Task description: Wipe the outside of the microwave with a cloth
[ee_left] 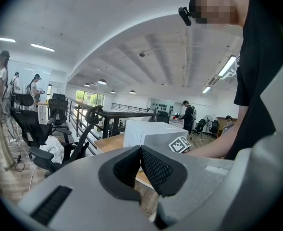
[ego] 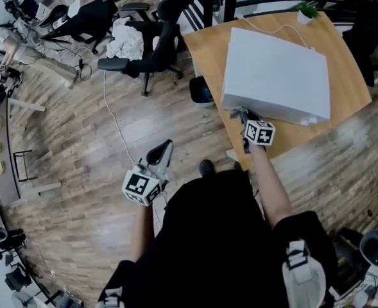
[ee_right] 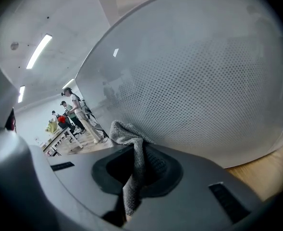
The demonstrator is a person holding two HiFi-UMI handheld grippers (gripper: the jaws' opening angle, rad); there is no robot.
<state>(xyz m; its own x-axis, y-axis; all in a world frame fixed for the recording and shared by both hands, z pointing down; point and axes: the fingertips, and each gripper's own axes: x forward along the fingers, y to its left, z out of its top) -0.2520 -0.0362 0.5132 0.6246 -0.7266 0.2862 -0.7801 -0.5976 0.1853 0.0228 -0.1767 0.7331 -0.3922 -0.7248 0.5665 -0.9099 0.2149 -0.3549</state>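
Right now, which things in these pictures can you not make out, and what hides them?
- Door and controls of the microwave: head view shows only its top; right gripper view is too close, showing only a perforated wall.
- Whether the cloth touches the microwave: the right gripper mostly covers it in head view.
- Green thing at the far edge of the table: too small in head view.

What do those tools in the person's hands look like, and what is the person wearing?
Both are grey plastic: the left claw and the right claw. Each has two jaws lined with black meshed pads and carries a white cube printed with black square markers. The person wears a black short-sleeved top.
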